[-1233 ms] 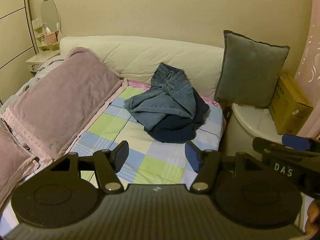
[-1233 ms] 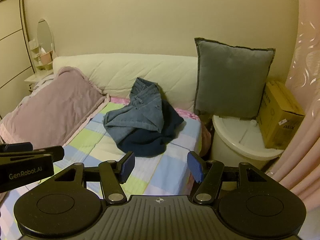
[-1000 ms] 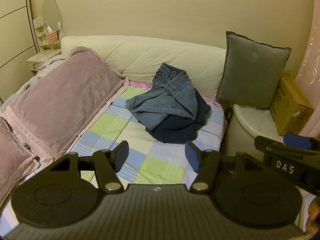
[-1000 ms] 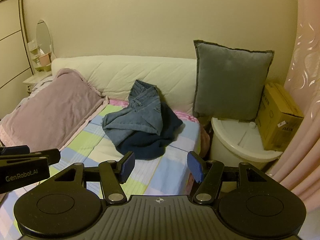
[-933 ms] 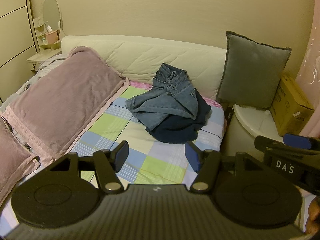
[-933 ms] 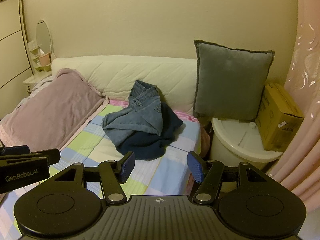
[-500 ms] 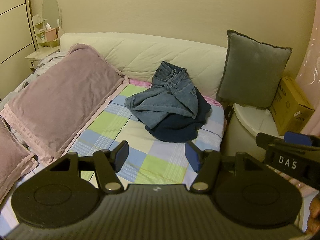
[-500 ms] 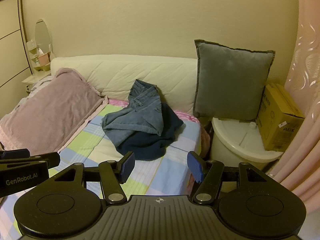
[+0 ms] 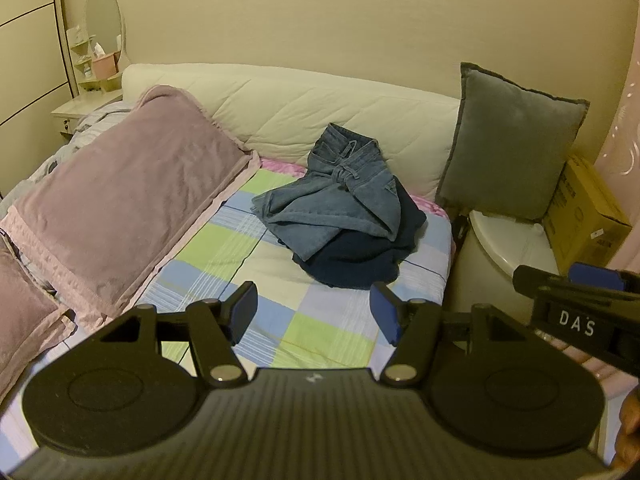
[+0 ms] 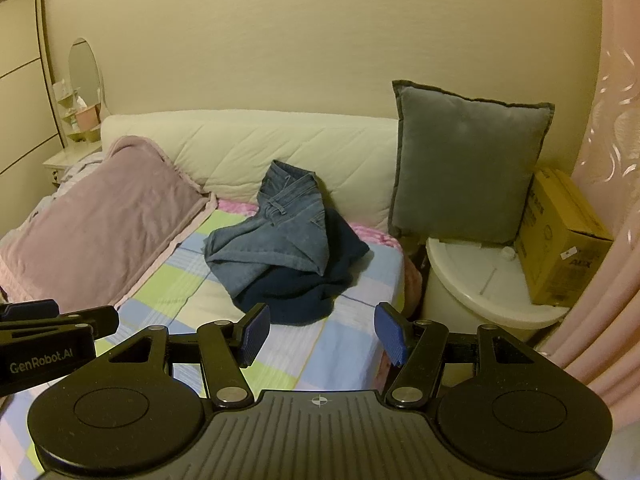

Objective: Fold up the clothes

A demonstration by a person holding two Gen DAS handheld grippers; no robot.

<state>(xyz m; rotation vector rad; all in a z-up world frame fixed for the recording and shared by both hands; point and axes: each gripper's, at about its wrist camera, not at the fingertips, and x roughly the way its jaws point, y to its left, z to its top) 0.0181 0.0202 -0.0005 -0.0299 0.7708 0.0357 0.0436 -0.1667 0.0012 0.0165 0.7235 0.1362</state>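
The left gripper (image 9: 313, 312) stands with its jaws wide apart; nothing is between the blue pads (image 9: 244, 307) and they touch nothing. It is tilted downward over the near part of the bed, above the checked bedsheet (image 9: 224, 248). The right gripper (image 10: 321, 334) is likewise wide open and empty, its blue pads (image 10: 256, 330) clear of any cloth, and it too tilts down toward the sheet. The two tools are held side by side: the right one's finger, marked DAS, shows at the right edge of the left wrist view, and the left one's finger, marked GenRobot.AI, shows at the left edge of the right wrist view. A bit of a hand (image 9: 628, 432) shows at the lower right corner of the left wrist view.

The clothes lie well ahead of both grippers, at the far end of the bed against the cream headboard (image 9: 304, 112): a pair of blue jeans (image 9: 340, 196) crumpled on top of a dark navy garment (image 9: 356, 256), neither one folded. To their left lies a mauve pillow (image 9: 120, 200). To their right a grey cushion (image 9: 508, 144) stands upright beside a white round table (image 10: 480, 284) that carries a cardboard box (image 10: 560, 240)
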